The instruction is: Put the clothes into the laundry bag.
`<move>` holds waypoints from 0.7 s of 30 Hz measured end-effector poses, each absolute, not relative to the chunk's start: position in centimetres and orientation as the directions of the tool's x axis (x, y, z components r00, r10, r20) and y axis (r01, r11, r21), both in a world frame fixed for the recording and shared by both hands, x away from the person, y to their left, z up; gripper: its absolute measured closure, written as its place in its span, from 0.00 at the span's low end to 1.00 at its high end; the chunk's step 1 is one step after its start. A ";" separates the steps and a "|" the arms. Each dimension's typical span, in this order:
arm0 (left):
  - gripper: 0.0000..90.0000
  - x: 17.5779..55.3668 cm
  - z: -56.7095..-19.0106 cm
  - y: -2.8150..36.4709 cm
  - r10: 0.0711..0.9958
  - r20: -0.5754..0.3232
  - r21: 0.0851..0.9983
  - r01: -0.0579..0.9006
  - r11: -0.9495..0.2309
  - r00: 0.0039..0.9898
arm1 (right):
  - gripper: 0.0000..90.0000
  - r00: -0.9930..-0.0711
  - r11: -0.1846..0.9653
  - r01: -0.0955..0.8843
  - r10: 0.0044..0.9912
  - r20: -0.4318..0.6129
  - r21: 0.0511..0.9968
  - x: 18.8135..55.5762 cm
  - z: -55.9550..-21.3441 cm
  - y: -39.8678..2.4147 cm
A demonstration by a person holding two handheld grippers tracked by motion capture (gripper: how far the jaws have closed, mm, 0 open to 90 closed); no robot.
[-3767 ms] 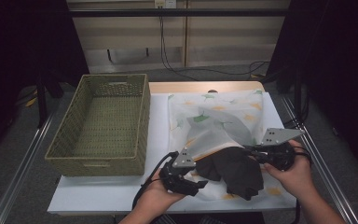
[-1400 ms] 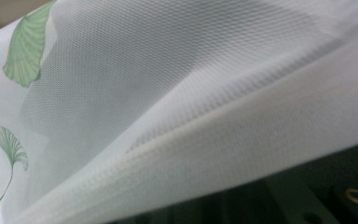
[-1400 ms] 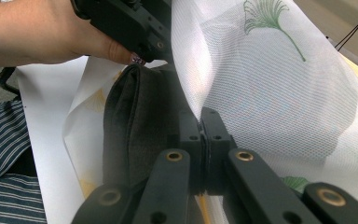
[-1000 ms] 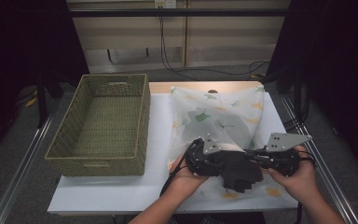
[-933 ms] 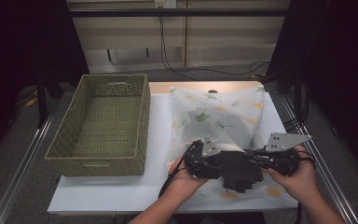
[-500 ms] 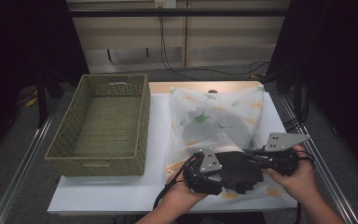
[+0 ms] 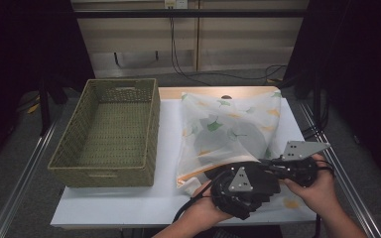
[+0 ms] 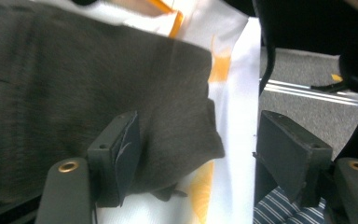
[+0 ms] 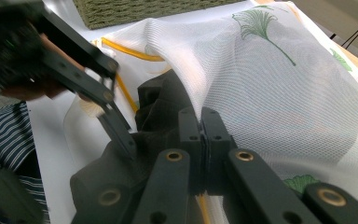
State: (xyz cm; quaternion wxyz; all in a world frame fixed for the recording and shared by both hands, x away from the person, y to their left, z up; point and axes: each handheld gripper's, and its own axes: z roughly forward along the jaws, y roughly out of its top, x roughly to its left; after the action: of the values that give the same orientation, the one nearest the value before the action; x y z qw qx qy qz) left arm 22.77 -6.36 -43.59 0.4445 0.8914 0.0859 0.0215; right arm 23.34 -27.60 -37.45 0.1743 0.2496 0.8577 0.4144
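Against the frame a second back, your left gripper (image 7: pixel 242 191) has slid from the middle of the high view down toward the lower centre, off the mesh laundry bag (image 7: pixel 230 130) and nearer the bench (image 7: pixel 129 203) front edge. Its fingers (image 8: pixel 116 161) have just been opening; they now stand released, with the corner of the dark garment (image 8: pixel 74 107) lying between them but not pressed.

Your right gripper (image 7: pixel 297 166) sits where it was, lower right of the high view. In the right gripper view its fingers (image 9: pixel 191 126) are clenched together on the bag's mesh edge, just above the garment.

The garment lies at the bag's open mouth, lower centre, part in and part out. The woven basket (image 7: pixel 111 131) stands unchanged at left.

Hard to read: in the high view both grippers cover most of the garment, so its outline is lost. How far it reaches into the bag cannot be told. The left gripper view is blurred at its left.
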 end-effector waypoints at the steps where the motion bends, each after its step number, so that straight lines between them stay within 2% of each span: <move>1: 0.34 22.9 -43.9 -6.6 0.178 -0.055 0.798 0.150 -0.583 0.983 | 0.99 -0.817 0.532 0.284 0.570 -0.090 0.798 23.3 -37.4 -27.6; 14: 0.29 23.9 -46.2 -7.7 0.194 -0.050 0.727 0.169 -0.666 0.980 | 0.99 -0.818 0.524 0.288 0.570 -0.079 0.802 23.3 -37.5 -27.8; 19: 0.29 23.9 -46.8 -8.1 0.207 -0.042 0.713 0.175 -0.680 0.977 | 0.99 -0.819 0.520 0.289 0.570 -0.074 0.804 23.3 -37.6 -27.9; 21: 0.32 24.1 -47.0 -8.1 0.212 -0.025 0.703 0.168 -0.691 0.977 | 0.99 -0.821 0.519 0.288 0.567 -0.072 0.805 23.3 -37.6 -27.9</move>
State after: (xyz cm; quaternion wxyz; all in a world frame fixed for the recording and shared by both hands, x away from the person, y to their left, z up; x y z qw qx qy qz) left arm 24.11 -8.10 -46.96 0.3790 0.9191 0.1036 0.0290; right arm 23.33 -27.91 -37.56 0.1651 0.2499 0.8557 0.4220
